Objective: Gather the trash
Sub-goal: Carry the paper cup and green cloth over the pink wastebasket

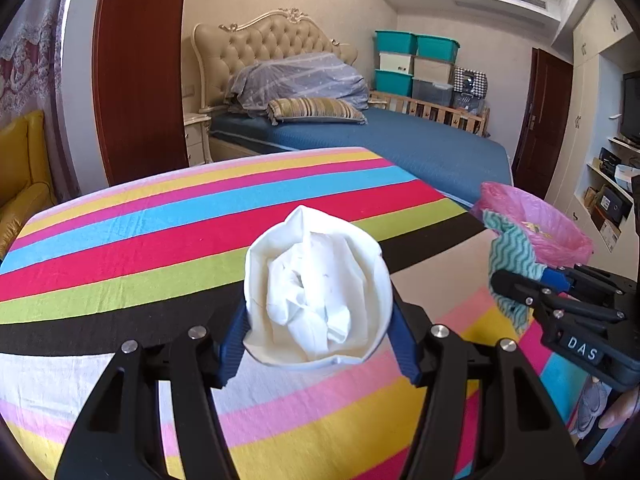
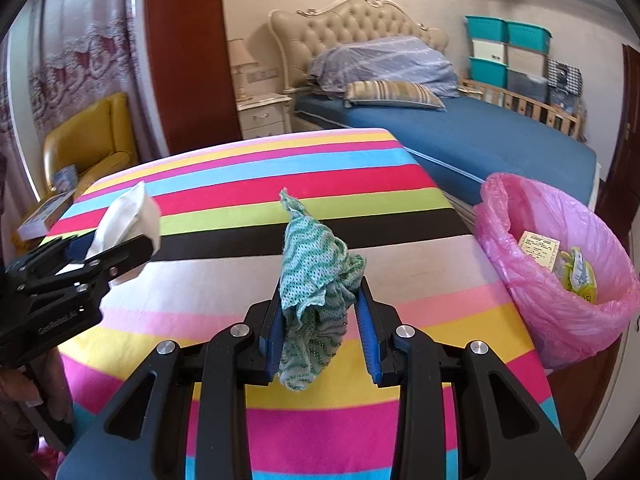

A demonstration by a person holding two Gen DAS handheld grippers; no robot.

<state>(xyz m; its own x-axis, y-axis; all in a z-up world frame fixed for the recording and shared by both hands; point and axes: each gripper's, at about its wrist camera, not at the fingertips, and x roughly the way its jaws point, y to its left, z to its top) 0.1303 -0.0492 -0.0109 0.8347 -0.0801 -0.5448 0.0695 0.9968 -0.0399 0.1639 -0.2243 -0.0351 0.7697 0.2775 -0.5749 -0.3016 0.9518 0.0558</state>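
striped cloth-covered table (image 2: 280,184), multicoloured bands, nothing resting on it

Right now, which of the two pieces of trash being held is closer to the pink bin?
The green wavy-patterned cloth, in the right gripper, beside the pink-lined bin. The white paper cup stuffed with tissue sits further left.

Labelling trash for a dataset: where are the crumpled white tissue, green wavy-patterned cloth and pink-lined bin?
crumpled white tissue (image 1: 316,288), left wrist view, middle folds.
green wavy-patterned cloth (image 2: 316,280), right wrist view, bunched middle.
pink-lined bin (image 2: 520,280), right wrist view, liner wall.
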